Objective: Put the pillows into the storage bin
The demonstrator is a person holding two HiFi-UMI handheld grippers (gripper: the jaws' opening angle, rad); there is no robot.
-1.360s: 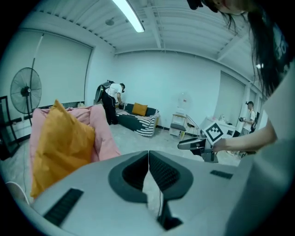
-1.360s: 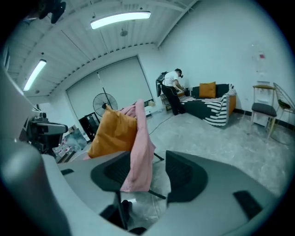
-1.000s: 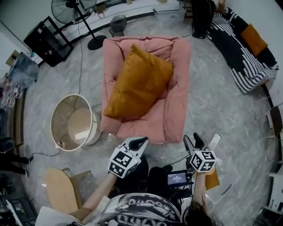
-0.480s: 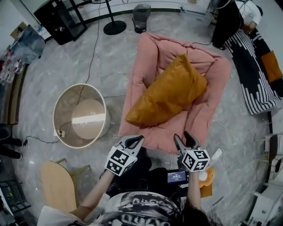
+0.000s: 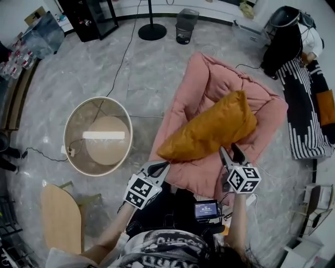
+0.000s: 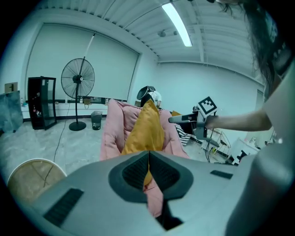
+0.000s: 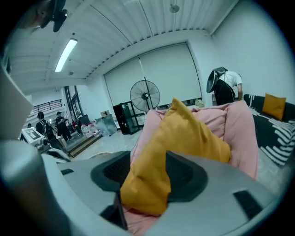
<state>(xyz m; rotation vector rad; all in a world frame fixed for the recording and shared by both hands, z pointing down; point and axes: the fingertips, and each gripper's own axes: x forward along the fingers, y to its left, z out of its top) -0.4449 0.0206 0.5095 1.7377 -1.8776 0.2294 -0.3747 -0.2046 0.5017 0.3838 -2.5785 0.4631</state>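
Observation:
An orange pillow (image 5: 209, 128) lies slantwise on a big pink floor cushion (image 5: 204, 89). My right gripper (image 5: 231, 152) is at the pillow's near right corner. In the right gripper view that corner (image 7: 152, 184) fills the gap between the wide-set pads of the right gripper (image 7: 143, 173), which is open. My left gripper (image 5: 159, 167) hovers shut by the cushion's near edge. In the left gripper view its pads meet in a thin line, with the pillow (image 6: 147, 126) ahead. The round beige storage bin (image 5: 70, 120) stands on the floor to the left and holds no pillow.
A cable (image 5: 118, 68) runs across the marble floor behind the bin. A fan stand (image 5: 152, 31), a small waste bin (image 5: 187, 18) and a black shelf (image 5: 97, 13) stand at the back. A wooden stool (image 5: 60, 220) is near left; a striped sofa (image 5: 303, 115) is on the right.
My right gripper has moved forward from near my body onto the pillow's near corner, its jaws as wide as before. The left gripper has hardly moved. The head view swung left.

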